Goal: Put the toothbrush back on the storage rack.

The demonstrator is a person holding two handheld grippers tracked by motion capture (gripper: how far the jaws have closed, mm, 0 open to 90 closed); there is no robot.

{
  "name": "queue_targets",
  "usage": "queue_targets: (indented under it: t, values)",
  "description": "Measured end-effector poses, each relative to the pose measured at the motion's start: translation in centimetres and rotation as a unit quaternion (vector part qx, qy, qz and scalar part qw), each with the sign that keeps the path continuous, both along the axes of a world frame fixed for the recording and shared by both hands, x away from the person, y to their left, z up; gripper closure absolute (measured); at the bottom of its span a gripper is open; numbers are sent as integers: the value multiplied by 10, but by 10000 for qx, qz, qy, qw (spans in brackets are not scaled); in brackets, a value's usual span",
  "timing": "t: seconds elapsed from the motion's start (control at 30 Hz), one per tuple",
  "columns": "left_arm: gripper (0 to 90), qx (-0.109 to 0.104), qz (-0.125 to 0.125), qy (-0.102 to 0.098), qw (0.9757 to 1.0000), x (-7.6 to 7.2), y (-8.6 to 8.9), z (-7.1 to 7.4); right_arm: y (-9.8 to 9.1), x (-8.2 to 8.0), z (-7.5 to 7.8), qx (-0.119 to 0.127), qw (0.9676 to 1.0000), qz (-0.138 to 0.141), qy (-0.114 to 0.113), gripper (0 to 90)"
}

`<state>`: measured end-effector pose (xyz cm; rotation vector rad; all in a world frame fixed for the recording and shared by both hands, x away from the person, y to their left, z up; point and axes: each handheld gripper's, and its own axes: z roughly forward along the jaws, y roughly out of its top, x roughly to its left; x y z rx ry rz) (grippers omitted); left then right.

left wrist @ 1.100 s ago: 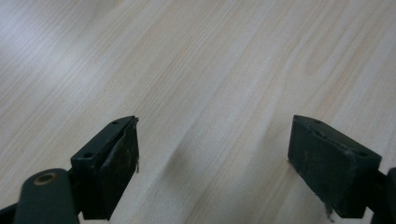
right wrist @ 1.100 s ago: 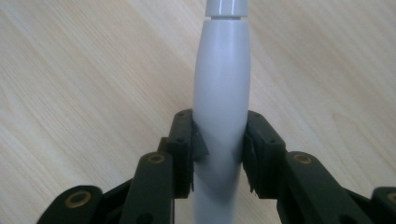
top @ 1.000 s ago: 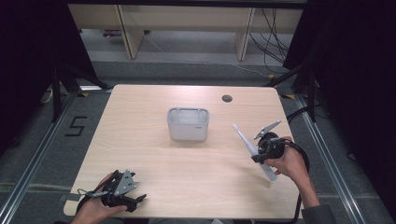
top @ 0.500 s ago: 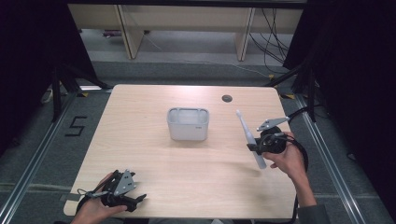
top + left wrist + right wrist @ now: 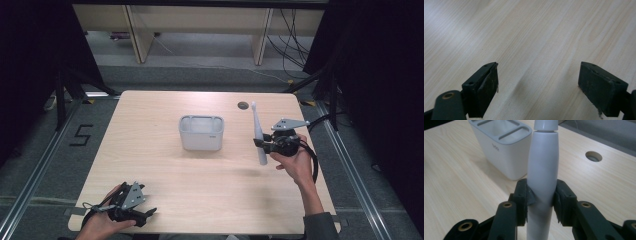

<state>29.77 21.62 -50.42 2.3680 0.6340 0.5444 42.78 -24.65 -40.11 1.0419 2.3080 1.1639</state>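
Toothbrush point(image 5: 258, 134) sits pinched in the right tool point(image 5: 264, 144), up in the air over the right side of the table point(image 5: 160, 165). It is white and long. In the high view it stands almost straight, with its thin end pointing to the far edge and its thick end hanging below the tool. In the right gripper view the two black pads press on its thick handle point(image 5: 542, 177) from both sides.

The right hand point(image 5: 295, 162) comes up from the near edge. It holds the tool from below, with the forearm slanting back toward the person.

A grey holder point(image 5: 201, 132) stands on the middle of the table, to the left of the toothbrush and not touching it.

The left hand point(image 5: 102, 222) lies low at the near left corner. Its left tool point(image 5: 537, 87) is spread wide over bare wood, with nothing between the pads.
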Motion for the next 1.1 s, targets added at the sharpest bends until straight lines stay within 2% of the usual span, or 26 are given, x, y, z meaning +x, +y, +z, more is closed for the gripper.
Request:
queue_targets:
  t: [0.13, 0.17, 0.33, 0.43, 0.5, 0.57, 0.6, 0.63, 0.67, 0.7, 0.73, 0.77, 0.8, 0.9, 0.93, 1.03, 1.1]
  values:
    - [162, -25, 8, 21, 10000, 0, 0, 0, 5, 5, 1, 97, 9999, 53, -84, 670]
    - [162, -25, 8, 21, 10000, 0, 0, 0, 6, 7, 1, 85, 9998, 52, -180, 670]
    - [161, 82, -61, -30, 9999, 0, 0, 0, 12, 14, 0, 265, 9995, 25, -139, 670]
    - [162, 4, -4, 16, 10000, 0, 0, 0, 19, 19, -1, 362, 9992, 2, -143, 670]
    - [162, 118, -71, -2, 9999, 0, 0, 1, 22, 23, -1, 369, 9991, 63, -187, 670]
    - [162, 122, -81, 7, 9999, 0, 0, 1, 24, 24, -1, 338, 9991, 39, -261, 670]
    - [162, 249, -162, 46, 9995, 1, 2, 2, 26, 26, -1, 431, 9986, 33, -306, 670]
    - [162, 98, -67, 14, 9999, 0, 0, 0, 29, 26, -1, 505, 9984, -16, -252, 670]
    - [162, 125, -45, -28, 9999, 0, 0, 0, 29, 30, 0, 393, 9986, 34, -349, 670]
    - [162, 125, -45, -28, 9999, 0, 0, 0, 29, 30, 0, 393, 9986, 34, -349, 670]
    - [162, 120, -42, -26, 9999, 0, 0, 0, 33, 31, 1, 507, 9982, -46, -322, 670]
    - [162, 120, -46, -24, 9999, 0, 0, 0, 34, 33, 2, 483, 9980, 17, -401, 670]
    - [162, 120, -46, -24, 9999, 0, 0, 0, 36, 34, 2, 561, 9978, 21, -359, 670]
    - [162, 127, -46, -36, 9999, 0, 0, 0, 39, 34, 5, 505, 9981, 20, -366, 670]
    - [162, 122, -50, -20, 9999, 0, 0, 0, 41, 35, 7, 570, 9974, -15, -440, 670]
    - [162, 137, -46, -44, 9999, 0, 0, 0, 42, 36, 11, 520, 9977, 37, -441, 670]
    - [162, 96, -61, -10, 9999, 0, 0, 0, 46, 37, 14, 580, 9973, 34, -448, 670]
